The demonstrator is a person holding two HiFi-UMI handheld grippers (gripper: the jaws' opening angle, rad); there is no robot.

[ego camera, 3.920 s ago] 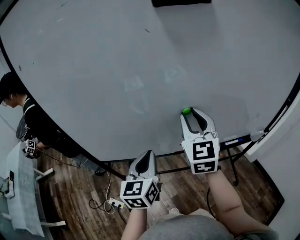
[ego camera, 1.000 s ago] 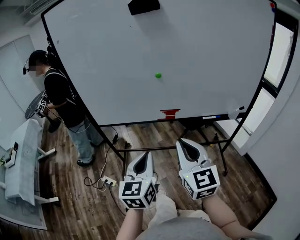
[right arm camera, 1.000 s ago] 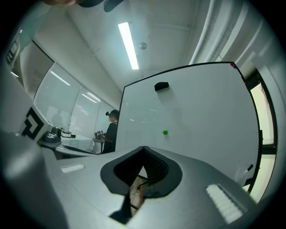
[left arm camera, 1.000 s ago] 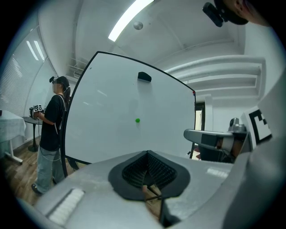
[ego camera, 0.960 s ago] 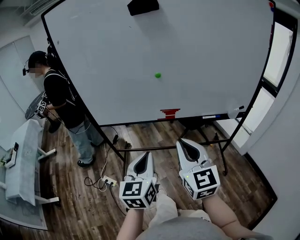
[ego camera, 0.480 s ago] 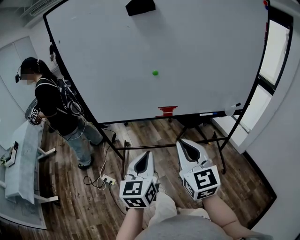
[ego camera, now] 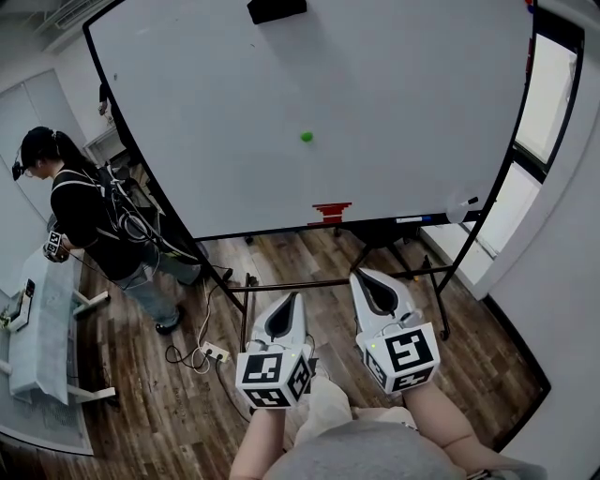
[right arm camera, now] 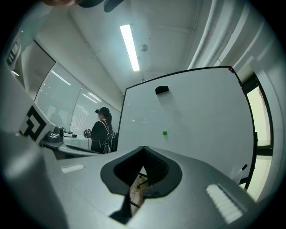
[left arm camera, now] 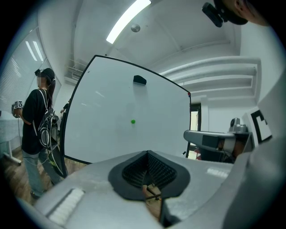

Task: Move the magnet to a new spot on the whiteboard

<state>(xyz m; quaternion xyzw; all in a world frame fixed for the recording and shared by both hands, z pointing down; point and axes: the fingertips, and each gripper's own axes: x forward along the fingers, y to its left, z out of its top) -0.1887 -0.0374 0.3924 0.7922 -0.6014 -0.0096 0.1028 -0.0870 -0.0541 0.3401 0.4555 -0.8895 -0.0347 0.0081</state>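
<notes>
Because the magnet (ego camera: 307, 137) is a small round green button stuck flat on the whiteboard (ego camera: 187, 112), a little below the board's middle, it will probably be light, hard and smooth, held only by its own pull, so the trouble is likely to be grip, not weight. At the far left a person (ego camera: 84, 211) stands past the board's edge, well apart from it. Next comes the left claw (ego camera: 292, 300), held low over the wooden floor (ego camera: 169, 403) with its jaws together and nothing between them; its own view shows the ribbed pads (left arm camera: 154, 170) meeting and the magnet (left arm camera: 132, 121) far ahead at about 12 o'clock. On the board a black eraser (ego camera: 277, 9) sits at 12 o'clock from the magnet and a red block (ego camera: 330, 212) rests on the tray at 6 o'clock from it. To the right, the right claw (ego camera: 364, 278) is likewise closed and empty, with the magnet (right arm camera: 165, 133) at about 1 o'clock in its view. I would take the button across its width, pads on opposite sides of the rim and close to the board, since a rounded top could squirt out of a shallow pinch. Tilting it off one edge should break the pull more easily than a straight tug, and it should snap on firmly wherever it is set down.
</notes>
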